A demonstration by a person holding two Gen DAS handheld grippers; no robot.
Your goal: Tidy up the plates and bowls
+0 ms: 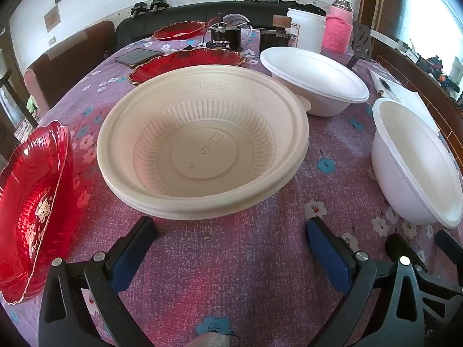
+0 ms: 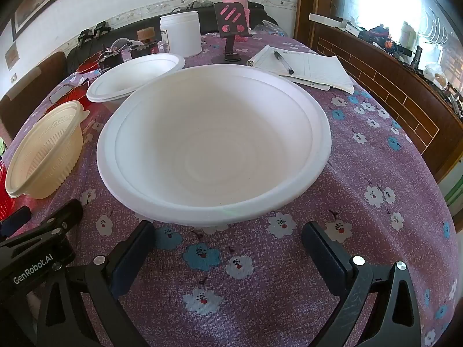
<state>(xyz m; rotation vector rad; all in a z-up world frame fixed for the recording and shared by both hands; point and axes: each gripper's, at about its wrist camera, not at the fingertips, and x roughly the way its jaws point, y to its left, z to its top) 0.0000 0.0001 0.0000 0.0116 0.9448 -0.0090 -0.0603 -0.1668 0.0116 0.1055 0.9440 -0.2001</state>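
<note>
A cream ribbed bowl (image 1: 202,147), stacked on another, sits on the purple flowered tablecloth (image 1: 246,260) just ahead of my left gripper (image 1: 230,227), which is open and holds nothing. A red plate (image 1: 31,211) lies at the left, two more red plates (image 1: 188,62) farther back. A white bowl (image 1: 314,81) stands behind to the right and another white bowl (image 1: 413,162) at the right. In the right wrist view my right gripper (image 2: 227,231) is open and empty just short of that near white bowl (image 2: 214,141). The cream bowl (image 2: 43,150) is to its left, the far white bowl (image 2: 136,75) behind.
A phone (image 1: 139,56), a white tub (image 1: 306,29), a pink bottle (image 1: 338,26), small dark devices and a phone stand (image 2: 231,29) crowd the table's far end. A notepad with a pen (image 2: 303,69) lies at the right. The left gripper's body (image 2: 37,254) shows at lower left.
</note>
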